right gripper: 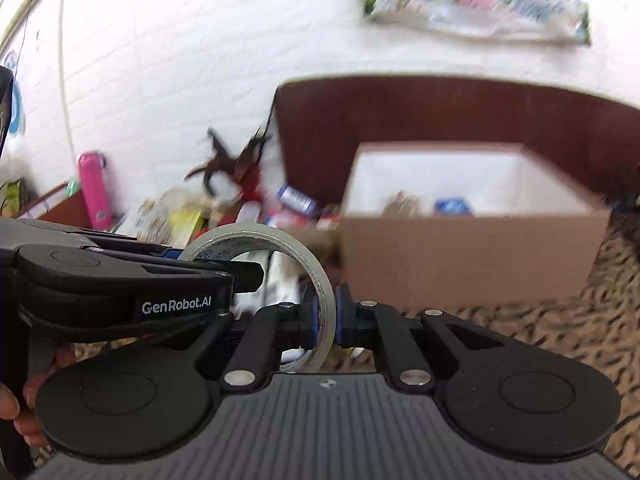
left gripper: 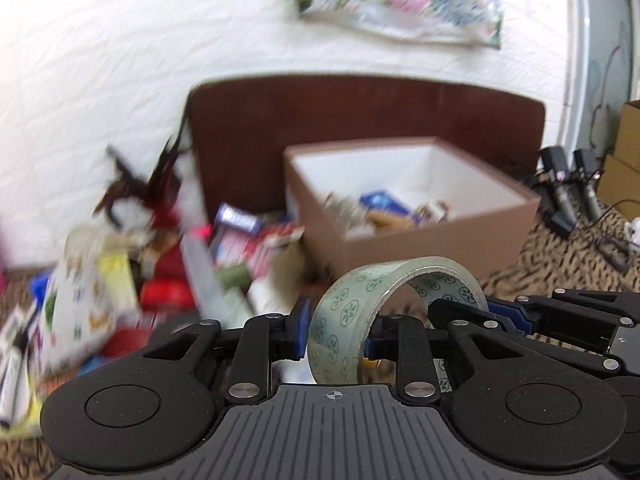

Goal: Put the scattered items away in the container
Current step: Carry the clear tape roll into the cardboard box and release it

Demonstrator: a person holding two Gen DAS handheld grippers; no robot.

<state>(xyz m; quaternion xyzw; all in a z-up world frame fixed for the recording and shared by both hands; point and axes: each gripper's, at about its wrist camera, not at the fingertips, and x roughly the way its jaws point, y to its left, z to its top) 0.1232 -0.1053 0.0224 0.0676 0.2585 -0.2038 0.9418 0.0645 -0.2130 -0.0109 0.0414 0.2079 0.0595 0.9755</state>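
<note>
Both grippers clamp the same tape roll (left gripper: 352, 320), held in the air just in front of the box (left gripper: 416, 208). Left gripper (left gripper: 336, 332): its 2 blue-padded fingers (left gripper: 301, 328) pinch the roll's band near the bottom, 1 pad outside, 1 inside the ring, so it's grasping the tape. The roll stands on edge btwn them, clear film w/ green printed marks, top arc rising above the fingers toward the box.

Right gripper (right gripper: 327, 320) is clenched on the tape roll (right gripper: 280, 252) too, pads either side of the band's near edge; from this view the ring tilts away to the left. The left gripper's black body comes in from the left side of that view & meets the roll's far rim.

The box is brown outside, white inside, open top, w/ a few small items (left gripper: 384, 208) already lying on its floor; details blurred. It sits on a leopard-print cover (left gripper: 560, 256), a dark brown board (left gripper: 360, 120) right behind it. Left of the box, a messy pile (left gripper: 168, 264) of packets, red things & a printed bag. Right of the box, some black gadgets w/ cables (left gripper: 568, 188).
</note>
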